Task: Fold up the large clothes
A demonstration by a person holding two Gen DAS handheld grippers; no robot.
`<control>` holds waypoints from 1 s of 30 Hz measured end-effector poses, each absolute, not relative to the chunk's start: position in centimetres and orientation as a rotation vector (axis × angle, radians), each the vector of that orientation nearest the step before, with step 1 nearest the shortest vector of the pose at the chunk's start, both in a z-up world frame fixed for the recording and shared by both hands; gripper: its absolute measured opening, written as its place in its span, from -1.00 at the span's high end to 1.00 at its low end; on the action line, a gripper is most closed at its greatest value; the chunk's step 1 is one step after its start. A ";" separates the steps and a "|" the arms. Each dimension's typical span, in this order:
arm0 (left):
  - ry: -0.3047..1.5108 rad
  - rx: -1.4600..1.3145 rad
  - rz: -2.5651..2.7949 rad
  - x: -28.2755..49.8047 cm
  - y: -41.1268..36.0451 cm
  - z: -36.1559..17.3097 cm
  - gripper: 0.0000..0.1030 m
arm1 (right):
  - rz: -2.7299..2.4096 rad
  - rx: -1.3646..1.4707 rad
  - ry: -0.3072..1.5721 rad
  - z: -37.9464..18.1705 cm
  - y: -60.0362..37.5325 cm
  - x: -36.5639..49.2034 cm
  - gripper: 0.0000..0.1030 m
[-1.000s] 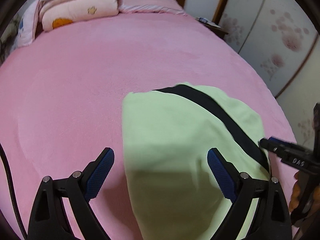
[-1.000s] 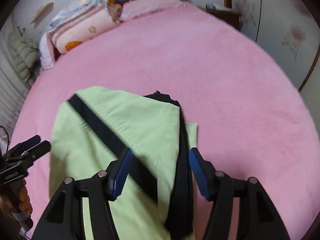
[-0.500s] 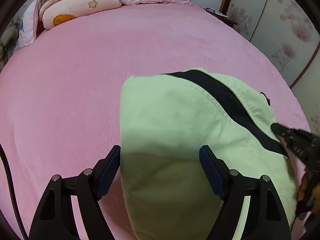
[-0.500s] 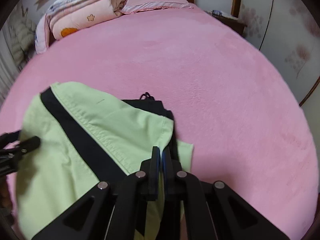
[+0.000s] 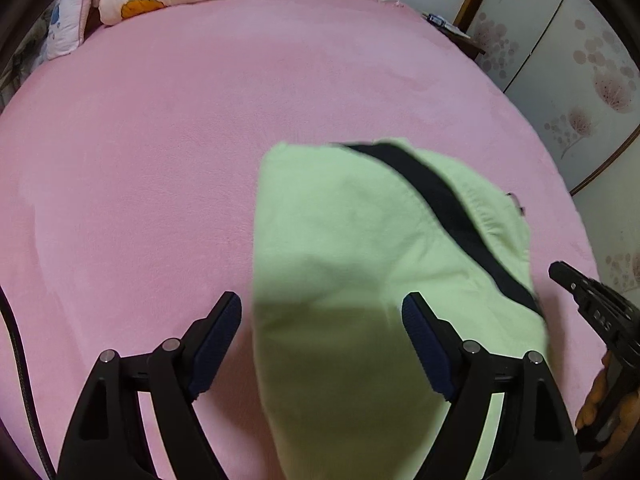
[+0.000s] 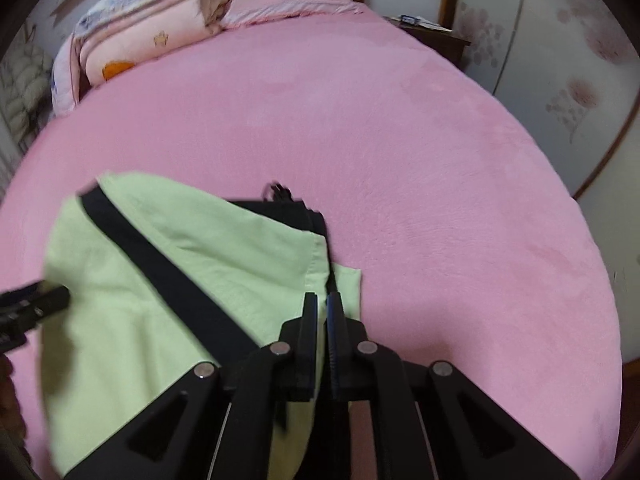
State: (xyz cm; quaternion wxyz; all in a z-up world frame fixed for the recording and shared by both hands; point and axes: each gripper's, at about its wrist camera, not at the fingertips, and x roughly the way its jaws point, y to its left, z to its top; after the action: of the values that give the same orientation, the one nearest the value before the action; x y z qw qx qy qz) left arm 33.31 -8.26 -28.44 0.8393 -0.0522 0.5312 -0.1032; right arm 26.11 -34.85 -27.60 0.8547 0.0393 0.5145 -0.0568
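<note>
A light green garment [image 5: 360, 220] with a black stripe [image 5: 448, 204] lies folded on the pink bed [image 5: 140, 140]. My left gripper [image 5: 322, 300] is open just above the garment's near left edge, one finger over the sheet and one over the cloth, and its jaws are opening. In the right wrist view the garment [image 6: 140, 320] fills the lower left. My right gripper [image 6: 322, 298] is nearly shut on its right edge, the cloth pinched between the pads as the jaws ease apart. Each gripper also shows at the other view's margin: right gripper [image 5: 592, 300], left gripper [image 6: 36, 300].
Folded quilts [image 6: 140, 40] and a pink pillow [image 6: 296, 4] are stacked at the head of the bed by the wooden headboard. A nightstand [image 6: 436, 40] and flowered wardrobe doors [image 5: 560, 60] stand to the right. A black cable [image 5: 16, 340] hangs at the left edge.
My right gripper went from open astride the garment's right edge to shut on it. My left gripper sank closer to the cloth, its jaws a little narrower than a second ago.
</note>
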 end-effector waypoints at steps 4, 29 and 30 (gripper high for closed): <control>1.096 -0.135 -0.214 32.0 -8.7 -23.8 -0.72 | -0.104 0.138 1.045 -23.1 -33.9 23.9 0.52; 1.046 -0.121 -0.329 22.6 -7.0 -7.5 -0.97 | -0.078 0.160 0.932 -5.6 -30.1 13.0 -0.26; 1.059 -0.121 -0.315 22.6 -7.3 -8.0 -0.97 | -0.064 0.160 0.938 -5.8 -30.3 13.1 -0.27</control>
State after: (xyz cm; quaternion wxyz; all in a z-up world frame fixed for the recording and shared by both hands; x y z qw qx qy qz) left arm 22.58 -7.26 -8.02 0.8496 -0.0573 0.5025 -0.1496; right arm 13.07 -30.33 -5.84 0.8885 0.0771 0.4513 -0.0310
